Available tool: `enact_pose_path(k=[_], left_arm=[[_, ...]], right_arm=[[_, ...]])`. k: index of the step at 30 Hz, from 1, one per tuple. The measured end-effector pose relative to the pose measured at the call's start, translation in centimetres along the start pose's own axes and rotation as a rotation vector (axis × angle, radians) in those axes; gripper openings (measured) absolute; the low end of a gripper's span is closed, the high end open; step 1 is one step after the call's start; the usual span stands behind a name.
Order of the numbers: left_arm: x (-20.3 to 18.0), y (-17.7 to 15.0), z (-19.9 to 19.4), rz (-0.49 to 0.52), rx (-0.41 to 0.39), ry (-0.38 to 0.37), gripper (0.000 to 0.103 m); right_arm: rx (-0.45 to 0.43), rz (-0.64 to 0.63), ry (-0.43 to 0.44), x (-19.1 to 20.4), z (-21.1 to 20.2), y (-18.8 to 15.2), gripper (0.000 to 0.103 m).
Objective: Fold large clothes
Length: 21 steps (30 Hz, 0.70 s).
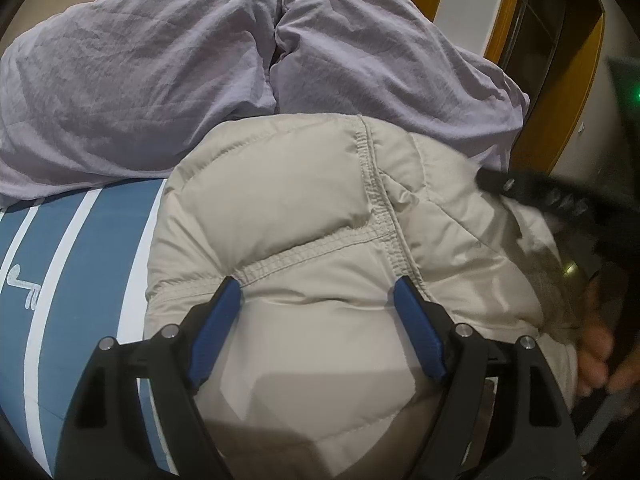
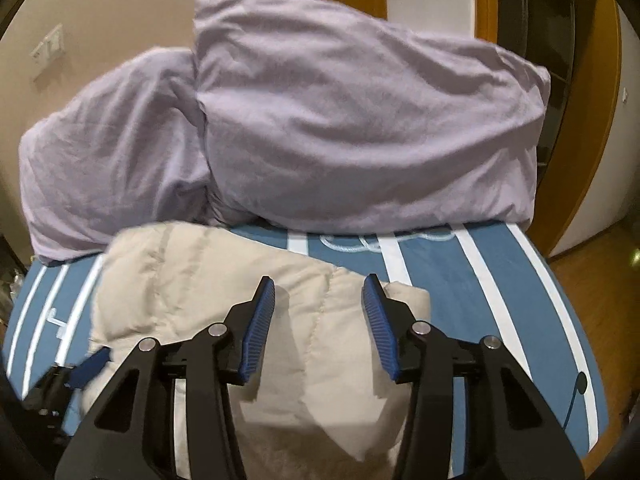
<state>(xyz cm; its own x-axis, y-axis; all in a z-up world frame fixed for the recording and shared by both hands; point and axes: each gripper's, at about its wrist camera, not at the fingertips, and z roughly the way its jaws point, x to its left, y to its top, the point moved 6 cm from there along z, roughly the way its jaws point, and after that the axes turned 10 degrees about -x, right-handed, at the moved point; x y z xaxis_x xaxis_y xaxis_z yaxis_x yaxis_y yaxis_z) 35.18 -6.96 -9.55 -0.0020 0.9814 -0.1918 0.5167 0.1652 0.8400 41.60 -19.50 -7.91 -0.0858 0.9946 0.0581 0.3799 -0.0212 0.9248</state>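
A beige quilted puffer jacket (image 1: pixel 304 220) lies bunched on a blue bed cover with white stripes (image 1: pixel 84 264). My left gripper (image 1: pixel 318 284) hovers low over the jacket with its jaws wide, the padded fabric bulging up between the blue pads (image 1: pixel 216 324). In the right wrist view the jacket (image 2: pixel 208 280) lies ahead and below. My right gripper (image 2: pixel 319 280) stands over its right edge, jaws partly apart, with no fabric pinched. The left gripper's blue finger (image 2: pixel 94 362) shows at the jacket's left edge. The right gripper shows blurred in the left wrist view.
Two lilac pillows (image 2: pixel 360 128) are piled at the far end of the bed, touching the jacket's far side. A wooden door frame (image 2: pixel 592 152) and wood floor (image 2: pixel 596 292) lie to the right. A person's hand (image 1: pixel 596 352) is at the right edge.
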Motion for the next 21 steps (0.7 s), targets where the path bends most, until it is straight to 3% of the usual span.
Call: enact_pose_path(k=[6, 11, 16, 21], left_arm=[[-1.1, 1.3, -1.1, 0.028, 0.003, -0.055, 0.08], [-1.3, 4.2, -1.8, -0.014, -0.03, -0.085, 0.081], [-1.7, 7.0, -0.6, 0.025, -0.072, -0.047, 0.081], [-1.4, 7.1, 1.4, 0.032, -0.046, 0.02, 0.081]], right_arm=[[0.024, 0.04, -0.016, -1.8, 2.4, -3.6, 0.048], [0.033, 0.077, -0.013, -2.5, 3.3, -4.8, 0.048], [0.038, 0.085, -0.009, -2.6, 3.8, -5.3, 0.048], [0.036, 0.095, -0.005, -2.8, 4.0, -5.6, 0.049]])
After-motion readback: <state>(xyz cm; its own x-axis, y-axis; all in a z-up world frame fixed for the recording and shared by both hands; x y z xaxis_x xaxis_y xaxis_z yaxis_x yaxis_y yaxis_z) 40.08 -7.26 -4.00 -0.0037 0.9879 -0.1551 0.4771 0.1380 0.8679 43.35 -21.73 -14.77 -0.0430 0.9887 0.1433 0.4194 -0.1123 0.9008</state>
